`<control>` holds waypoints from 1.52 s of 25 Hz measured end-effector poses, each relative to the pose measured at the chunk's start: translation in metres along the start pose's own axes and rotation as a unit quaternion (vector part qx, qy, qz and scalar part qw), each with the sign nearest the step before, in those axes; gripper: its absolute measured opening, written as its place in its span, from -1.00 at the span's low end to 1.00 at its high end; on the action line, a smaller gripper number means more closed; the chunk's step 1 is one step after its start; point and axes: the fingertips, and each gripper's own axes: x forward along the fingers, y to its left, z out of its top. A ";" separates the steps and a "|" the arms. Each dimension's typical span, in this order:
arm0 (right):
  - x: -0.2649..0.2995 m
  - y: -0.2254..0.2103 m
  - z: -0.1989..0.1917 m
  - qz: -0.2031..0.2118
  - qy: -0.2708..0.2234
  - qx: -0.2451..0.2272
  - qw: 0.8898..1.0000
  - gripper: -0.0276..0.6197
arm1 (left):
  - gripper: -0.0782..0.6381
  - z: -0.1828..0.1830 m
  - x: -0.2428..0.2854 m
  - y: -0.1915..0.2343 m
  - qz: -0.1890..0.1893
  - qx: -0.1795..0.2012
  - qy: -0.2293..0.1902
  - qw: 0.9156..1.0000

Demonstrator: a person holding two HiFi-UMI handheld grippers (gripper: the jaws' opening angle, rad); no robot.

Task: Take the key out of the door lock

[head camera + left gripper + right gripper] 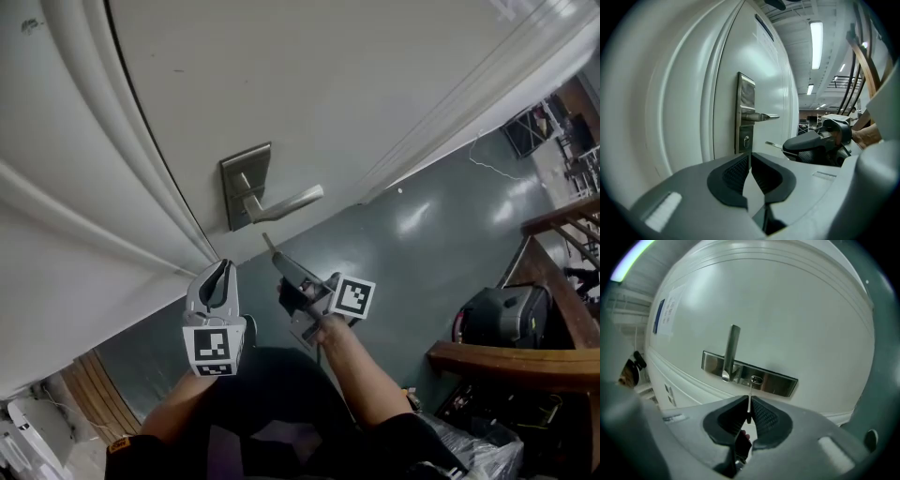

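Note:
On the white door (281,84) sits a brushed-metal lock plate (246,183) with a lever handle (291,201). Its keyhole (756,379) is empty, also seen from the side as the keyhole (746,139). My right gripper (281,265) is shut on the key (268,244), whose thin blade (750,399) sticks out between the pads toward the keyhole, a short gap away. From the left gripper view the key (772,144) hangs in the air off the plate, ahead of the right gripper (806,143). My left gripper (223,270) is shut and holds nothing, low and left of the plate.
White door-frame moulding (84,187) runs at the left. A grey floor (422,234) lies right of the door. A black bag (497,314) and a wooden railing (516,361) stand at the right.

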 end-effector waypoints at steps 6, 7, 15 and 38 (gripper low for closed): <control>-0.059 0.016 -0.011 -0.078 -0.016 -0.149 0.986 -0.87 | -0.73 0.008 -0.014 -0.034 -0.032 -0.017 -0.011 0.999; -0.069 0.018 -0.013 -0.086 -0.022 -0.167 0.982 -0.87 | -0.73 0.009 -0.016 -0.041 -0.038 -0.017 -0.013 0.999; -0.172 0.050 -0.029 -0.191 -0.049 -0.345 0.918 -0.87 | -0.73 0.025 -0.065 -0.123 -0.072 -0.030 -0.037 0.996; -0.280 0.086 -0.138 -0.248 -0.051 -0.475 0.843 -0.87 | -0.73 -0.011 -0.238 -0.176 -0.005 -0.012 -0.028 1.000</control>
